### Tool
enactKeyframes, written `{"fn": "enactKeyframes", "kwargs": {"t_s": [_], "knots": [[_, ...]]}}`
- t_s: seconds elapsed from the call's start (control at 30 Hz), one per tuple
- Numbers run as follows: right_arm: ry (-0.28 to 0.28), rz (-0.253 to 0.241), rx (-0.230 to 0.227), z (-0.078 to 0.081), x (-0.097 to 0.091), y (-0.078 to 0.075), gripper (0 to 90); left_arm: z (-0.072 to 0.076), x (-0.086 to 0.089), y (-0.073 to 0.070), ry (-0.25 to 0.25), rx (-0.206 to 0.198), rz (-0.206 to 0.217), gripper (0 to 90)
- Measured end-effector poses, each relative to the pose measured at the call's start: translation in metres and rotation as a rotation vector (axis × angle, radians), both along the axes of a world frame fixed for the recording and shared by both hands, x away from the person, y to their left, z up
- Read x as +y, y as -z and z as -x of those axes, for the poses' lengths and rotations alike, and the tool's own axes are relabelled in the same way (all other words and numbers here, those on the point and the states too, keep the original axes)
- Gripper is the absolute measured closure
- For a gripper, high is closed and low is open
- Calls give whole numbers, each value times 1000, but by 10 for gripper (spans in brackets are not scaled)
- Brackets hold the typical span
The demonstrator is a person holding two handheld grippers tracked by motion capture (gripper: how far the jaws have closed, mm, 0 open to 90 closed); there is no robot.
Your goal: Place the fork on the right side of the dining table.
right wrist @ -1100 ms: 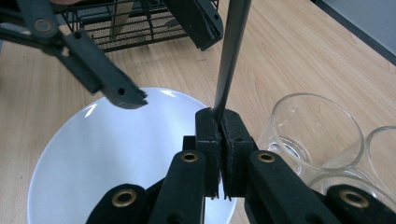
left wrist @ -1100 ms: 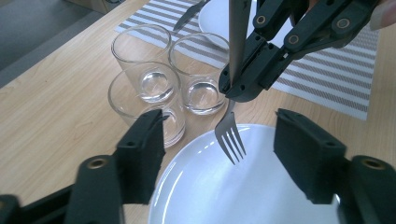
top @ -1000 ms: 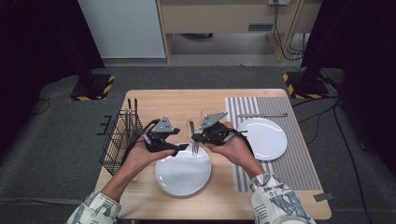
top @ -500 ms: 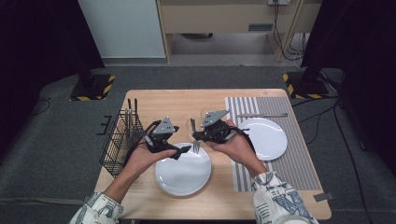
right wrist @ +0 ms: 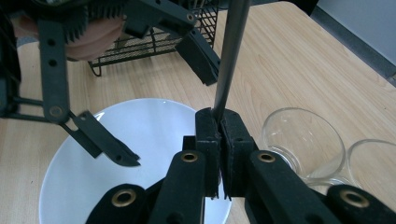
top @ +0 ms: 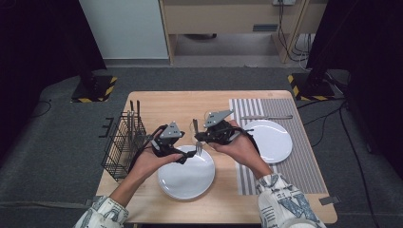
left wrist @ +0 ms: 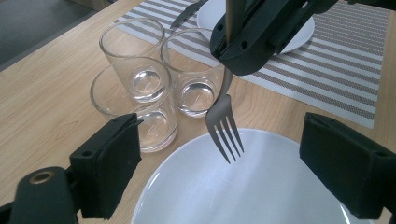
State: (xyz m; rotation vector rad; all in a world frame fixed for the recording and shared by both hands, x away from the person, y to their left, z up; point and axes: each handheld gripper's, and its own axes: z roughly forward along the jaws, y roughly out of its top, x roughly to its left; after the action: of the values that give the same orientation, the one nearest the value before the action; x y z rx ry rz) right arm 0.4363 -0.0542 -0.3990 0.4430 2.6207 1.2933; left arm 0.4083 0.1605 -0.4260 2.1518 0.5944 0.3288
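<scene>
Near the table's (top: 157,102) front edge lies a white plate (top: 186,175). Just above its far rim, the right gripper (top: 198,137) is clamped tight on a fork (left wrist: 225,126), tines down. The left gripper (top: 187,156), its jaws just spread wide, holds nothing. Beyond stand three glasses (left wrist: 140,70); a wire rack (top: 122,142) sits at the left edge.

The far-left corner of the light wooden counter (top: 166,102) lies bare. A black wire basket (top: 124,142) blocks its left edge; three clear glass tumblers (left wrist: 154,79) crowd the middle, just beside the round white plate (top: 186,178) at the near edge.
</scene>
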Motion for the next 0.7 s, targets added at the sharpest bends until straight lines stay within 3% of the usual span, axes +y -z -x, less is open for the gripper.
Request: {"fn": "enactKeyframes", "kwargs": {"t_s": [0.17, 0.4, 0.57, 0.7], "knots": [[-6, -16, -1, 1, 3, -3, 874, -2, -2, 6, -7, 11, 16, 105], [-18, -30, -3, 3, 5, -5, 873, -2, -3, 11, -9, 12, 5, 138], [-25, -34, -7, 4, 6, -6, 873, 0, -6, 10, 4, -14, 6, 271], [-24, -28, -10, 6, 7, -7, 873, 0, -8, 11, 3, -7, 34, 358]]}}
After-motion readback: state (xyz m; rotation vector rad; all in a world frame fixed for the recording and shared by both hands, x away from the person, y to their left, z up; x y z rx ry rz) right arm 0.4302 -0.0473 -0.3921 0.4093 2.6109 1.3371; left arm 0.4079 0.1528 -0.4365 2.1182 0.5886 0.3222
